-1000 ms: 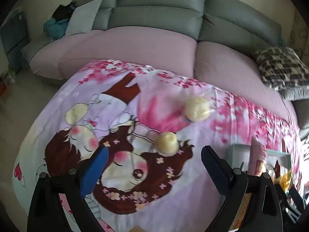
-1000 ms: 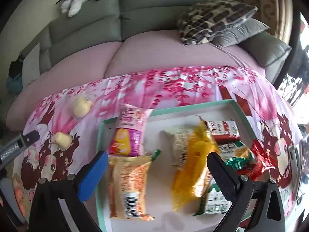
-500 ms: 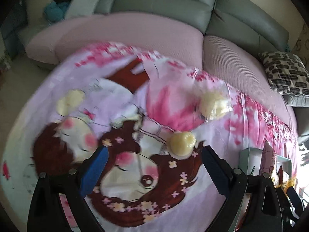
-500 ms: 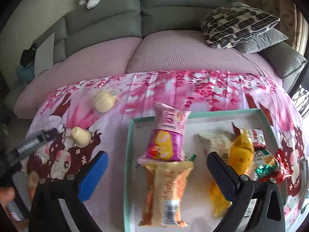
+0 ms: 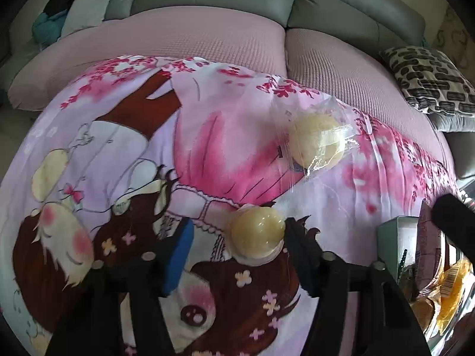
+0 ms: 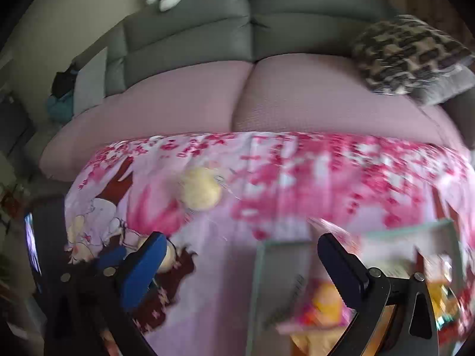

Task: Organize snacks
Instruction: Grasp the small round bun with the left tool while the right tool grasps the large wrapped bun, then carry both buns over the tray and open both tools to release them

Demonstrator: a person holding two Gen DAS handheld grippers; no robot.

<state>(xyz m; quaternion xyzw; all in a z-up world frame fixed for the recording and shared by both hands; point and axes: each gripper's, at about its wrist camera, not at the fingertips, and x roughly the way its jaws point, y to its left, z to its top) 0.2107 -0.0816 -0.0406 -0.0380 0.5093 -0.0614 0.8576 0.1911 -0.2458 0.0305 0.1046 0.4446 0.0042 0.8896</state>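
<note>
A small round yellow jelly cup (image 5: 256, 234) stands on the pink cartoon cloth (image 5: 124, 154). My left gripper (image 5: 239, 231) is down around the cup and its jaws are closing. The dark right finger touches the cup's rim, while the blue pad (image 5: 178, 252) is still a gap away. Farther back lies a pale round pastry (image 5: 317, 142) in a clear wrapper. The right wrist view is blurred. My right gripper (image 6: 243, 267) hovers over the cloth by the tray's left rim, jaws wide and closing slightly, with nothing held. The pastry (image 6: 200, 188) lies ahead of it.
A teal-rimmed tray (image 5: 392, 237) with several snack packets (image 6: 326, 305) sits at the right on the cloth. One dark finger (image 5: 451, 216) of the right gripper crosses above it. A pink and grey sofa (image 5: 207, 35) with a patterned cushion (image 5: 430, 80) runs behind.
My left gripper has come down and forward onto the near cup, and its fingers have drawn in around it. My right gripper has swung left from over the tray toward the cloth.
</note>
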